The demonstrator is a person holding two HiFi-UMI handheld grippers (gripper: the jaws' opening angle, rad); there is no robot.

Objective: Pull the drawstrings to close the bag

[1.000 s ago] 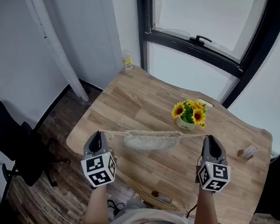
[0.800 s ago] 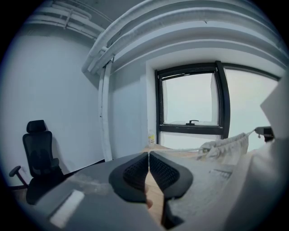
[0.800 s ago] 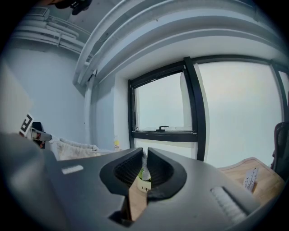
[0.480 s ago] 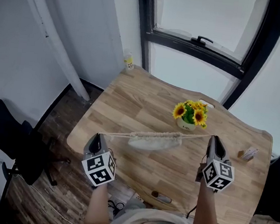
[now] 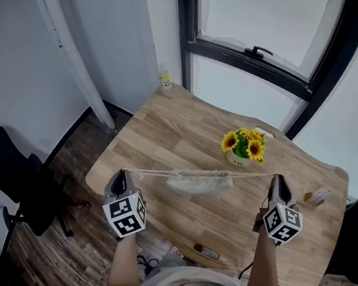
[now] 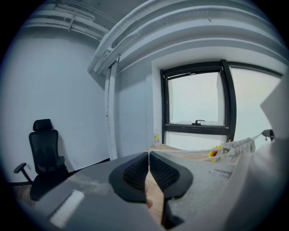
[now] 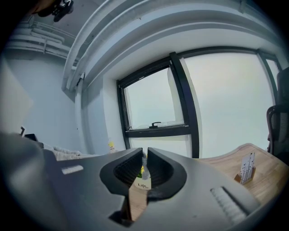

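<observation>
A cream drawstring bag (image 5: 197, 180) hangs over the wooden table (image 5: 167, 131), its mouth gathered into tight folds. Its drawstring (image 5: 149, 172) runs taut out to both sides. My left gripper (image 5: 121, 177) is shut on the left end of the cord, off the table's left edge. My right gripper (image 5: 280, 182) is shut on the right end, over the table's right part. In the left gripper view the jaws (image 6: 148, 154) are pressed together, with the bag (image 6: 239, 146) far off to the right. In the right gripper view a bit of cord (image 7: 143, 163) shows between the jaws.
A pot of sunflowers (image 5: 243, 147) stands just behind the bag. A small card stand (image 5: 317, 195) is at the right edge, a little yellow bottle (image 5: 165, 79) at the far corner. A black office chair (image 5: 7, 173) stands on the floor at left. A window is behind the table.
My right gripper has moved out to the right and the left one slightly to the left. The cord has drawn tighter and the bag's mouth has bunched narrower.
</observation>
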